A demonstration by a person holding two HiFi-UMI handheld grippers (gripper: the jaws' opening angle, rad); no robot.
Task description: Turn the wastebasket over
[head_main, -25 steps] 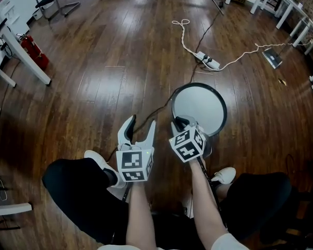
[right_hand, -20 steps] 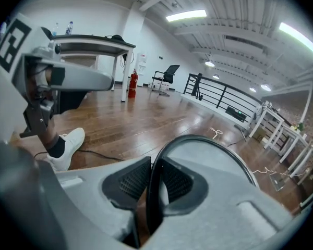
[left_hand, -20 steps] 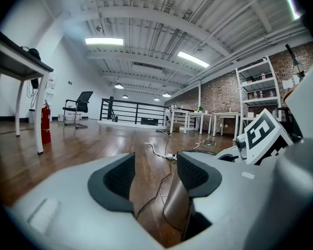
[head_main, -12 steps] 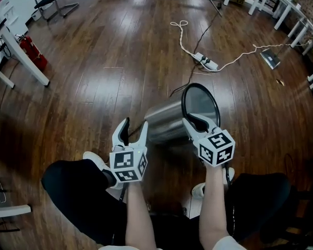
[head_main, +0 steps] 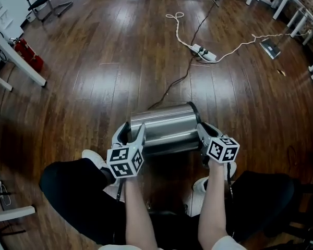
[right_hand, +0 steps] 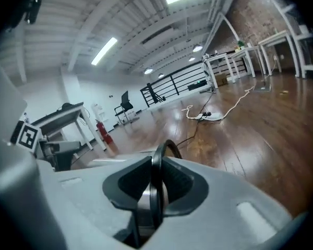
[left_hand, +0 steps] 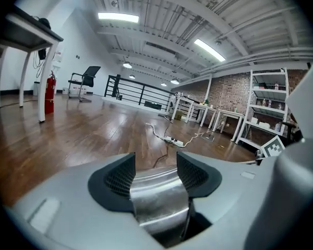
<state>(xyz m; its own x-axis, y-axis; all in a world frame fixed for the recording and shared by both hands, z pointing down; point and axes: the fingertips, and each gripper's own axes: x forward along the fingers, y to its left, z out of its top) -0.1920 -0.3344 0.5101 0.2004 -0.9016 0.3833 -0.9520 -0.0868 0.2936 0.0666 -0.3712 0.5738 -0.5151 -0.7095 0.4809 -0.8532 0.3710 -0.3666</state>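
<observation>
The steel wastebasket [head_main: 164,129] lies on its side across the wooden floor in front of my knees, its black rim to the right. My right gripper [head_main: 203,130] holds that black rim [right_hand: 157,165]: the jaws are closing and the pads press on the ring from both sides. My left gripper [head_main: 131,130] stands wide at the bin's closed left end. The curved steel wall [left_hand: 159,202] shows in the gap between its pads [left_hand: 120,178], and no squeeze is visible.
A black cable [head_main: 172,85] runs from the bin toward a power strip [head_main: 203,52] with a white cord [head_main: 235,51]. Table legs [head_main: 21,61] and a red extinguisher [head_main: 26,53] stand at the left. The person's legs and a shoe [head_main: 94,158] are just behind the grippers.
The bin went from upright, mouth up, to lying on its side. The right gripper rolled and swung right with the rim. The left gripper came down to the bin's closed end.
</observation>
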